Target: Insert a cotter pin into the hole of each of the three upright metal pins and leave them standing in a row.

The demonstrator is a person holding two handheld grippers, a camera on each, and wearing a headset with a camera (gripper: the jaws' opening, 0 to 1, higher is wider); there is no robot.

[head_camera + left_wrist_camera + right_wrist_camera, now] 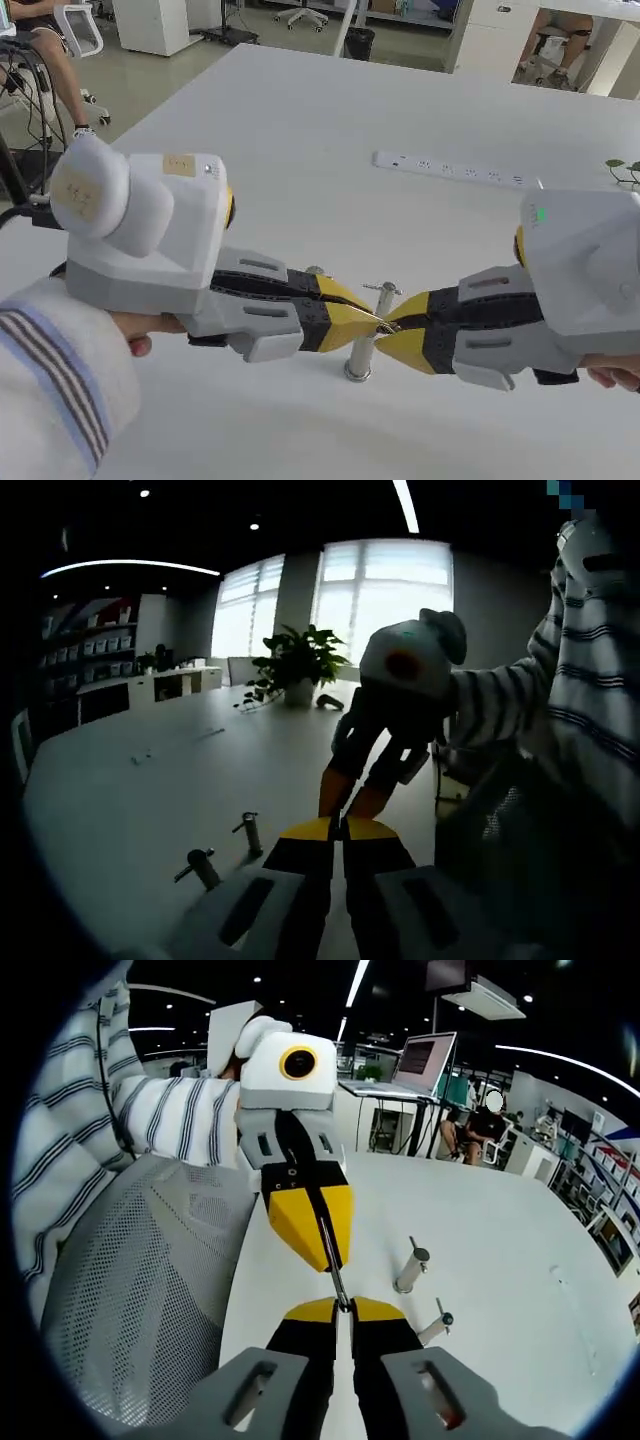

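a silvery metal pin (410, 1270) and a second metal pin (436, 1326) stand upright close together, while a thin cotter pin (336, 1278) is pinched at both ends nearby.

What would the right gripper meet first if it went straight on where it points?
The left gripper: its yellow tips sit directly ahead, nearly tip to tip with the right gripper.

L gripper (370, 319) & R gripper (396, 322) meet tip to tip, jaws closed, thin cotter pin (384, 321) btwn them, just in front of upright metal pin (358, 352) w/ crosspiece (383, 289) thru its top. White table (300, 130), power strip (455, 170) further back
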